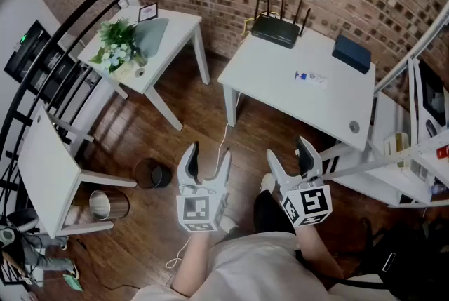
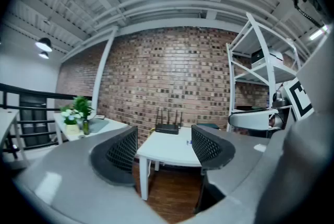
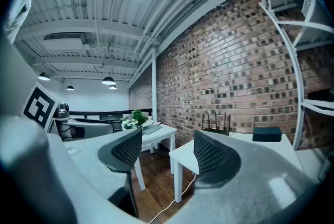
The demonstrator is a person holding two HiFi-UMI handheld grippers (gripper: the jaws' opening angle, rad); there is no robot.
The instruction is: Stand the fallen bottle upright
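Note:
A small clear bottle (image 1: pixel 309 77) with a blue cap end lies on its side on the white table (image 1: pixel 280 85), toward the table's right half. Both grippers hang above the wooden floor, short of the table's near edge and well apart from the bottle. The left gripper (image 1: pixel 209 154) is open with nothing between its jaws; in the left gripper view (image 2: pixel 164 147) the table shows through the gap. The right gripper (image 1: pixel 287 152) is open and empty too, and in the right gripper view (image 3: pixel 167 152) its mesh pads frame floor and table legs.
A black router (image 1: pixel 275 29) and a dark box (image 1: pixel 352 52) sit at the table's far edge. A side table (image 1: pixel 165 36) with a plant (image 1: pixel 117 43) stands to the left. Two bins (image 1: pixel 153 173) (image 1: pixel 109 205) stand on the floor. White shelving (image 1: pixel 414 152) is at the right.

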